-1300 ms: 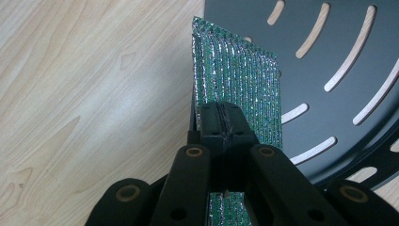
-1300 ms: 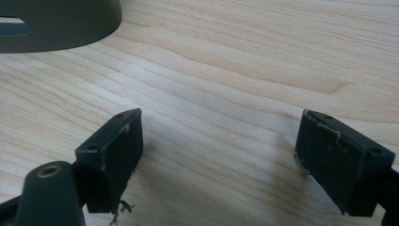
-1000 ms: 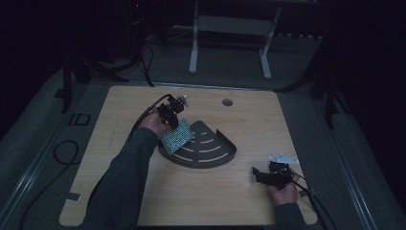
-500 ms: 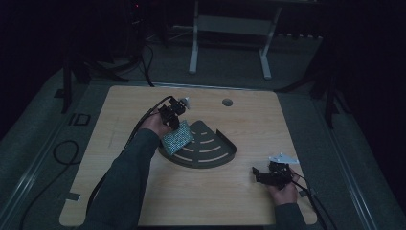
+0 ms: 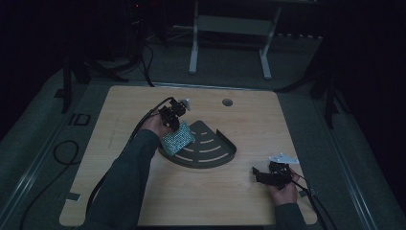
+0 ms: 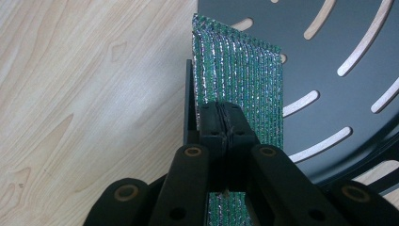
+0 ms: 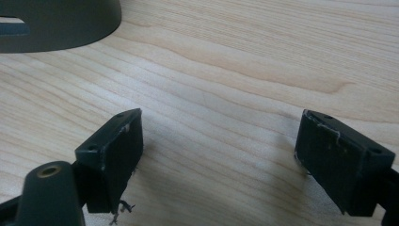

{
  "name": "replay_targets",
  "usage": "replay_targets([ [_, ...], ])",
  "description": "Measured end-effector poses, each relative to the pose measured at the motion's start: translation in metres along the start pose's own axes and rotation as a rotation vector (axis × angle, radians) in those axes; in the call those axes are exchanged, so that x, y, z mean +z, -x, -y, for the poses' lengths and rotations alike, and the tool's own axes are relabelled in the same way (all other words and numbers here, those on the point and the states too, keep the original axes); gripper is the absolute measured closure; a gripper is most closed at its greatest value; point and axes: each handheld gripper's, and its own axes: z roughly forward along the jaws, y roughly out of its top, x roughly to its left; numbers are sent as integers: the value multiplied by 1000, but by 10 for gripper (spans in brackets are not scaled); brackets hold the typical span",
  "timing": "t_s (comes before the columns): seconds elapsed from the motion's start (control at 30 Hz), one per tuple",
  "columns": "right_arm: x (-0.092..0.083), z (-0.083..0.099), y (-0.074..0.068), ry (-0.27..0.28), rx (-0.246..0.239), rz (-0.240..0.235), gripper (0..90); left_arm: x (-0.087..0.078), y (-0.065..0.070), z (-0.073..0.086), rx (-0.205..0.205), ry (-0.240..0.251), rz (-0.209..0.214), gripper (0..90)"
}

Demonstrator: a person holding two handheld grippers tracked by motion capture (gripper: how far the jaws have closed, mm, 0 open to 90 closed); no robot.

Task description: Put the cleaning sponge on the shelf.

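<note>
A dark fan-shaped slotted rack [image 5: 203, 146] lies mid-table. My left gripper [image 5: 173, 125] is shut on a green glittery sponge [image 5: 177, 139], which hangs over the rack's left edge. In the left gripper view the sponge [image 6: 244, 80] stands edge-up, pinched between the jaws of that gripper [image 6: 225, 125], above the rack [image 6: 329, 56]. Near the table's front right my right gripper [image 5: 258, 173] rests low over bare wood. Its jaws stand wide apart in the right gripper view [image 7: 219, 155], nothing between them, with the rack's rim [image 7: 56, 23] at top left.
The wooden table [image 5: 119, 110] has a round cable hole [image 5: 227, 102] at the back. Cables trail off the left edge onto the floor [image 5: 62, 153]. A white frame [image 5: 230, 28] stands behind the table.
The left gripper with the sponge has shifted slightly; the sponge stays at the rack's left edge. The right gripper has not moved.
</note>
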Motion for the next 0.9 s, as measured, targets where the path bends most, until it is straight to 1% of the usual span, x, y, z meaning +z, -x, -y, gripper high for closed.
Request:
replay_targets([
  [0.1, 0, 0, 0, 0, 0, 0, 153, 1, 1, -1, 8, -9, -2, 892],
  [0.27, 0, 0, 0, 0, 0, 0, 153, 2, 2, -1, 8, -11, -8, 892],
  [0.37, 0, 0, 0, 0, 0, 0, 153, 2, 3, -1, 14, -14, -13, 890],
  [0.67, 0, 0, 0, 0, 0, 0, 153, 4, 4, -1, 18, -20, -11, 885],
  [0.77, 0, 0, 0, 0, 0, 0, 153, 6, 4, 0, 15, -27, -12, 885],
  [0.9, 0, 0, 0, 0, 0, 0, 153, 8, 4, 0, 23, -41, -23, 894],
])
